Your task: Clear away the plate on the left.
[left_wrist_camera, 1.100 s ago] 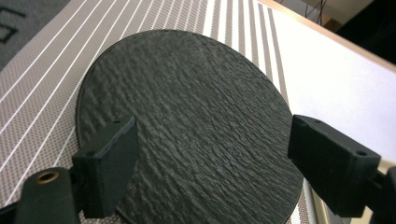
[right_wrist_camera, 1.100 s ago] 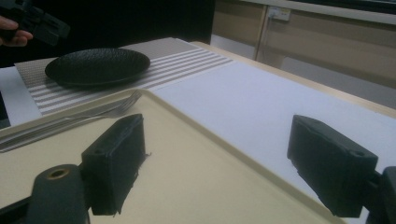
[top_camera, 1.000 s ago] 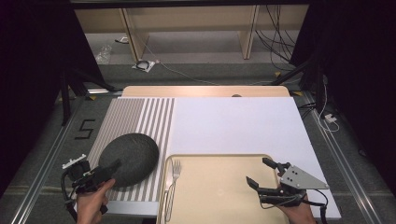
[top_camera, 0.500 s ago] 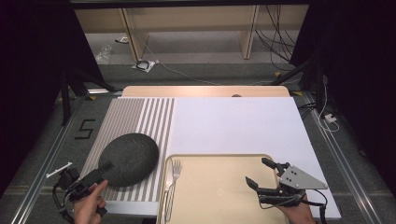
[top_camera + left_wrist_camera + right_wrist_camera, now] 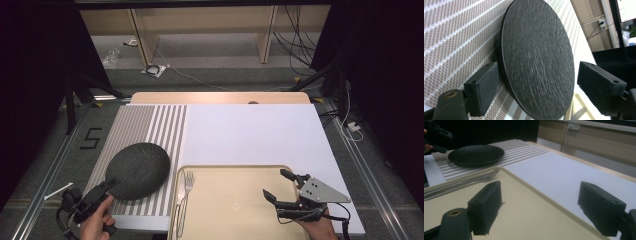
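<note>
- Left tongs: moved down and outward vs. 1 s ago, now at near-left rim of the round black textured plate. Jaws spread, astride the rim, not yet pinching. Judged: lining up a grasp.
- Plate unmoved, flat on the grey-and-white striped mat, left part of counter.
- Right tongs: unchanged, spread, empty, over the beige plastic tray.
- Left gripper view: rim between jaws, too small to judge from above.
- Right gripper view: silver fork lying on tray's edge.
</note>
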Tool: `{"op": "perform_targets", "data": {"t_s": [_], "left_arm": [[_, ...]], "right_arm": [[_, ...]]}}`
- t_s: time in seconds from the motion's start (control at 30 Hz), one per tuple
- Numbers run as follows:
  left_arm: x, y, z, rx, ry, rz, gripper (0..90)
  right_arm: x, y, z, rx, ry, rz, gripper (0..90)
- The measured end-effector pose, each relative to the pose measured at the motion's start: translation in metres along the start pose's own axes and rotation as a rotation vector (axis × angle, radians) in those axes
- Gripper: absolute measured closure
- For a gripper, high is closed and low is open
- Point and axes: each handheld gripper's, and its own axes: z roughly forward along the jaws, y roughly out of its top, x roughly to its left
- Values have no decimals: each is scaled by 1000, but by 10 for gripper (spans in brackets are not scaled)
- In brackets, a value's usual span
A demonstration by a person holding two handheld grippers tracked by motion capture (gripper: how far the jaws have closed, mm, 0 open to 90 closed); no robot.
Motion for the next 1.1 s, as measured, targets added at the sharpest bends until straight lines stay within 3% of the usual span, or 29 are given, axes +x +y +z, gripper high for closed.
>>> {"op": "perform_targets", "data": {"t_s": [0.23, 0.37, 0.5, 0.63, 1.1], "left_arm": [[9, -10, 2, 29, -37, -153, 208], [11, -14, 1, 5, -48, -197, 228], [13, -18, 3, 11, -61, -239, 266], [15, -23, 7, 17, -67, -274, 290], [11, -38, 15, 1, -87, -298, 414]], "right_arm": [[0, 0, 0, 0, 0, 1, 200], [0, 0, 0, 1, 0, 1, 200], [-1, 0, 0, 2, 0, 3, 200], [-1, 0, 0, 2, 1, 1, 200], [-1, 0, 1, 1, 2, 4, 200]]}}
